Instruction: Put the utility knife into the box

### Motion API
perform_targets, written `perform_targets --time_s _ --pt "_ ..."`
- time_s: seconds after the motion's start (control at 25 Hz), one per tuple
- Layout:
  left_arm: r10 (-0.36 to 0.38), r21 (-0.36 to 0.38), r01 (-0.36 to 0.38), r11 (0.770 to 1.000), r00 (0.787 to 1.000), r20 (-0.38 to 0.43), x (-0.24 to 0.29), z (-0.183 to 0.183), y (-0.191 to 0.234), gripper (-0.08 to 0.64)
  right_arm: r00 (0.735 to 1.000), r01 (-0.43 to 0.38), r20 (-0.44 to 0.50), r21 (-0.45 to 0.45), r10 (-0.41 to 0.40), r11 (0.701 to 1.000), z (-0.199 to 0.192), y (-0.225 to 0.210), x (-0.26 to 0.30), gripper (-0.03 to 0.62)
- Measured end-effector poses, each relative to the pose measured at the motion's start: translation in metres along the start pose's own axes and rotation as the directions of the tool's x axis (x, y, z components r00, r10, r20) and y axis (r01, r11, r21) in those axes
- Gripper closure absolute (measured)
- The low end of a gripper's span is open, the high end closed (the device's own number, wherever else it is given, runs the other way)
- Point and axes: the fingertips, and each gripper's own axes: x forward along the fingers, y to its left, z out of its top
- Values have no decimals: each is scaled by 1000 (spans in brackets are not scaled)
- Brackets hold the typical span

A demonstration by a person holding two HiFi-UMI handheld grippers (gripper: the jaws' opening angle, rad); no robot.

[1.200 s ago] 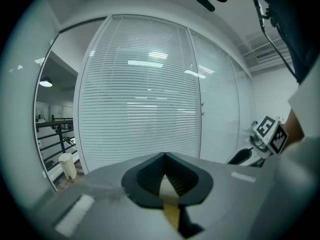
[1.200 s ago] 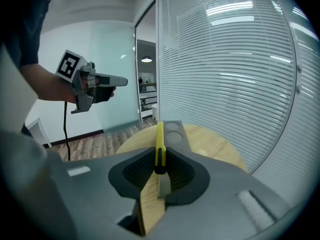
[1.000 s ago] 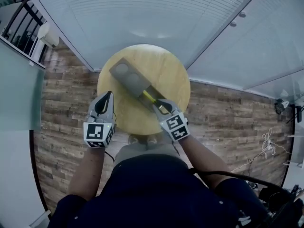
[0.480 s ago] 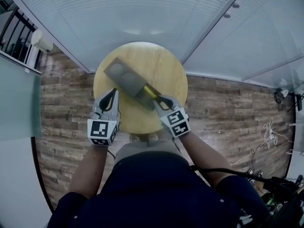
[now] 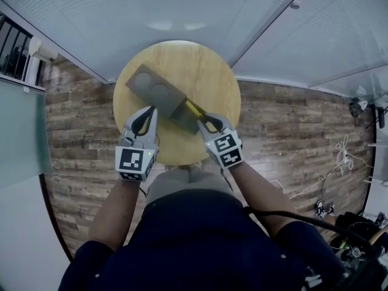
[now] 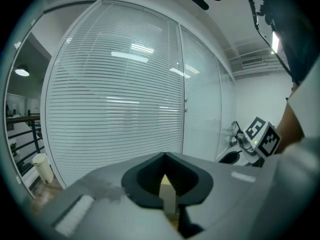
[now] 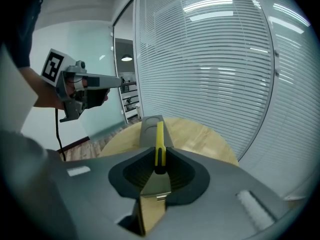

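A long grey box point(image 5: 154, 90) with two round hollows lies slantwise on the round wooden table point(image 5: 209, 71). My right gripper point(image 5: 202, 117) is shut on the yellow utility knife point(image 5: 193, 108), which points at the box's near end. In the right gripper view the knife point(image 7: 160, 143) sticks out of the jaws point(image 7: 159, 158) toward the box point(image 7: 149, 128). My left gripper point(image 5: 151, 110) hovers beside the box's near left side, its fingertips together with nothing in them. In the left gripper view the jaws point(image 6: 165, 157) face the blinds.
The table stands on a plank floor point(image 5: 79, 102), close to glass walls with blinds point(image 5: 182, 11). Cables point(image 5: 330, 180) lie on the floor at the right. The person's body fills the lower head view. The right gripper's marker cube point(image 6: 261, 136) shows in the left gripper view.
Both grippers have moved forward over the table. The left one has come up beside the box's near end. The knife stays in the right gripper, nearer the box.
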Motion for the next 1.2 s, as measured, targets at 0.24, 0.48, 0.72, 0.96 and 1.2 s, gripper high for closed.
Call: perform_targets --time_s 0.24,0.48,0.72,0.96,1.2 --pt "-24 -19 23 1000 999 -45 14 -20 2 555 1000 3 -31 31 -2 1000 -14 -7 13 518" --pt "-13 -36 10 999 994 -105 24 -45 4 555 998 -2 -60 43 5 999 -32 -12 26 518" --pt "-27 -86 17 996 992 -122 25 -80 -5 555 997 -3 -79 56 7 998 -48 -18 43 518" --pt "-6 -113 -10 994 991 -136 32 -94 -4 555 994 -35 -106 54 41 998 -65 -19 56 518" --pt "23 -118 -40 992 989 -146 27 -102 -11 555 994 -44 -101 60 50 997 -71 -20 57 517"
